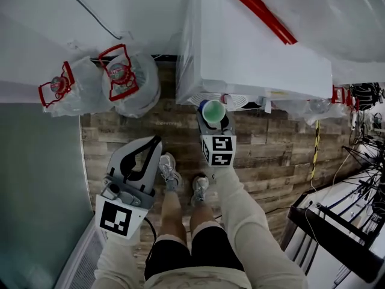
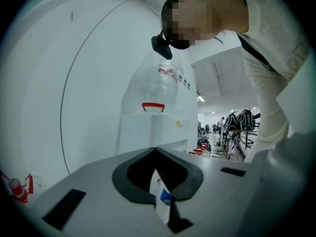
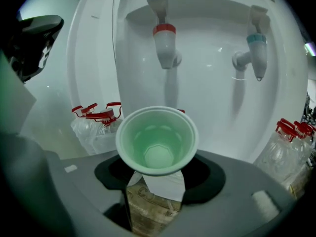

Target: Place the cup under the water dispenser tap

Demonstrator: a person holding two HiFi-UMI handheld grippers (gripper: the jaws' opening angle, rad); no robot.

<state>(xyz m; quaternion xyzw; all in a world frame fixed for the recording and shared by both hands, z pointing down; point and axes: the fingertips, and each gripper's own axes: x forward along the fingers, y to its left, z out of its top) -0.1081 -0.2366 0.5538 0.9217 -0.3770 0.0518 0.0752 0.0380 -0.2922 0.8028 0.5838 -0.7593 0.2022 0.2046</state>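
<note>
The cup (image 3: 158, 142) is green, empty and upright. It is clasped low on its body by the right gripper (image 3: 158, 177), whose jaws stand wide around it with the pads on its sides. The cup hangs in front of the dispenser's (image 1: 252, 47) recess, lower than the spouts and short of them. In the right gripper view it sits roughly in line with the red tap (image 3: 165, 43), with the blue tap (image 3: 256, 53) off to the side.

We judge this to be the carry-in step: the cup is in front of the machine but not yet under a spout. The next move calls for easing it forward into the recess and lining its mouth up beneath one tap. It should be kept level and set down before the jaws let go. We cannot see the ledge it would stand on.

The left gripper (image 1: 156, 144) hangs low beside the person's leg, tips together and holding nothing.

We count one cup, two taps and two grippers. Two big clear bottles (image 1: 129, 80) with red handles lie left of the dispenser, and at least one more lies on its right. Another sits on top.
</note>
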